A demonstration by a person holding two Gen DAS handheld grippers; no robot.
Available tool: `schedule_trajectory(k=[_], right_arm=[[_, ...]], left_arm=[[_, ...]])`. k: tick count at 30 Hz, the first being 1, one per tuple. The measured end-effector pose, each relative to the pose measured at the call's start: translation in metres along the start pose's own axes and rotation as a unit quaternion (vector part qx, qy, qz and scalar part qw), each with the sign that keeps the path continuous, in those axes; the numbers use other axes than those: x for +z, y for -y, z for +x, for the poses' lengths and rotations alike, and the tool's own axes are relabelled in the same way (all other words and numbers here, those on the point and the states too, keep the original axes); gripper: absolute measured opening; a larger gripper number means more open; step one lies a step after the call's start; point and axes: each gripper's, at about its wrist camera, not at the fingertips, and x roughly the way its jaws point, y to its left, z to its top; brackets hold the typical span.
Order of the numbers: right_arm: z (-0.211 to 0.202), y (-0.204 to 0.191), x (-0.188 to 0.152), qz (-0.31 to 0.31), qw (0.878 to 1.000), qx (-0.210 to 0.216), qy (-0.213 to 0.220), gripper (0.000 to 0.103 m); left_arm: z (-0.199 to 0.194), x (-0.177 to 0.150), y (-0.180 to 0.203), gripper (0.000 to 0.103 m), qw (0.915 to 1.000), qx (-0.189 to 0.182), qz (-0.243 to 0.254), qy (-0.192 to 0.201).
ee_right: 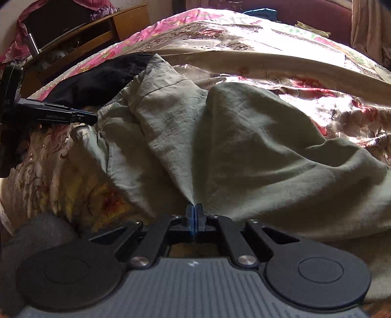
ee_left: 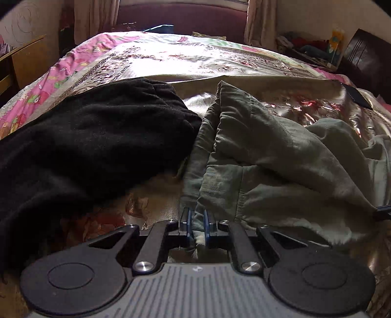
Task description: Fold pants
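Observation:
Grey-green pants [ee_left: 268, 156] lie crumpled on a floral bedspread [ee_left: 200, 61]. My left gripper [ee_left: 197, 220] is shut on a bunched edge of the pants, with fabric pinched between its blue pads. In the right wrist view the same pants [ee_right: 244, 146] spread out ahead, and my right gripper [ee_right: 194, 211] is shut on a thin fold of them, the cloth pulled into a taut peak at the tips. The left gripper [ee_right: 90, 117] shows at that view's left, clamped on the pants' edge. The right gripper's tip [ee_left: 383, 211] peeks in at the left wrist view's right edge.
A black garment [ee_left: 92, 137] lies heaped to the left of the pants, touching them. A dark flat object [ee_left: 356, 96] rests on the bed at far right. Wooden furniture [ee_right: 80, 31] stands beside the bed, and curtains [ee_left: 259, 22] hang behind it.

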Motion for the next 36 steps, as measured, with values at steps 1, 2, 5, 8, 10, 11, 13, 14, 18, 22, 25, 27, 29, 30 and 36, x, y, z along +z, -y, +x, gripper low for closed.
schedule_trajectory(k=[1, 2, 5, 8, 10, 11, 13, 14, 18, 22, 25, 27, 29, 30, 36], right_arm=[[0.001, -0.004, 0.001, -0.012, 1.000, -0.011, -0.002, 0.001], [0.001, -0.006, 0.004, -0.019, 1.000, -0.023, 0.000, 0.003], [-0.001, -0.011, 0.015, -0.059, 0.996, -0.068, 0.016, 0.007], [-0.004, -0.023, 0.023, -0.095, 0.991, -0.087, 0.041, 0.022], [0.000, -0.038, 0.023, -0.122, 0.987, -0.084, 0.056, 0.037], [0.004, -0.043, 0.023, -0.138, 0.985, -0.084, 0.059, 0.041], [0.016, -0.057, 0.024, -0.175, 0.979, -0.088, 0.064, 0.042], [0.022, -0.062, 0.024, -0.189, 0.976, -0.086, 0.068, 0.041], [0.054, -0.070, 0.031, -0.222, 0.968, -0.102, 0.061, 0.035], [0.054, -0.055, 0.045, -0.173, 0.979, -0.085, 0.062, 0.006], [0.027, -0.058, 0.047, -0.166, 0.978, -0.081, 0.095, 0.006], [0.004, -0.066, 0.046, -0.168, 0.977, -0.067, 0.113, 0.006], [-0.011, -0.077, 0.040, -0.174, 0.976, -0.054, 0.121, 0.006], [-0.014, -0.083, 0.037, -0.174, 0.976, -0.046, 0.120, 0.006], [0.035, -0.111, 0.006, -0.176, 0.983, -0.010, 0.044, 0.011]], left_arm=[[-0.004, -0.002, 0.001, 0.026, 1.0000, 0.002, 0.003, 0.008], [-0.007, -0.002, 0.003, 0.026, 0.9998, 0.007, 0.010, 0.017], [-0.009, 0.013, 0.016, 0.027, 0.9968, 0.012, 0.064, 0.046], [-0.001, 0.035, 0.030, 0.043, 0.9913, -0.009, 0.110, 0.072], [0.011, 0.048, 0.042, 0.058, 0.9884, -0.021, 0.127, 0.082], [0.019, 0.053, 0.045, 0.067, 0.9877, -0.024, 0.132, 0.080], [0.040, 0.060, 0.055, 0.068, 0.9866, -0.017, 0.148, 0.067], [0.048, 0.062, 0.057, 0.068, 0.9864, -0.013, 0.153, 0.059], [0.061, 0.062, 0.053, 0.059, 0.9894, 0.002, 0.143, 0.024], [0.042, 0.067, 0.038, 0.038, 0.9930, -0.016, 0.115, 0.019], [0.019, 0.067, 0.037, 0.036, 0.9927, -0.021, 0.115, 0.030], [-0.004, 0.063, 0.037, 0.036, 0.9922, -0.021, 0.114, 0.045], [-0.026, 0.055, 0.034, 0.036, 0.9923, -0.021, 0.109, 0.055], [-0.035, 0.050, 0.031, 0.036, 0.9927, -0.019, 0.104, 0.057], [-0.026, -0.005, 0.023, 0.036, 0.9954, 0.014, 0.094, -0.010]])
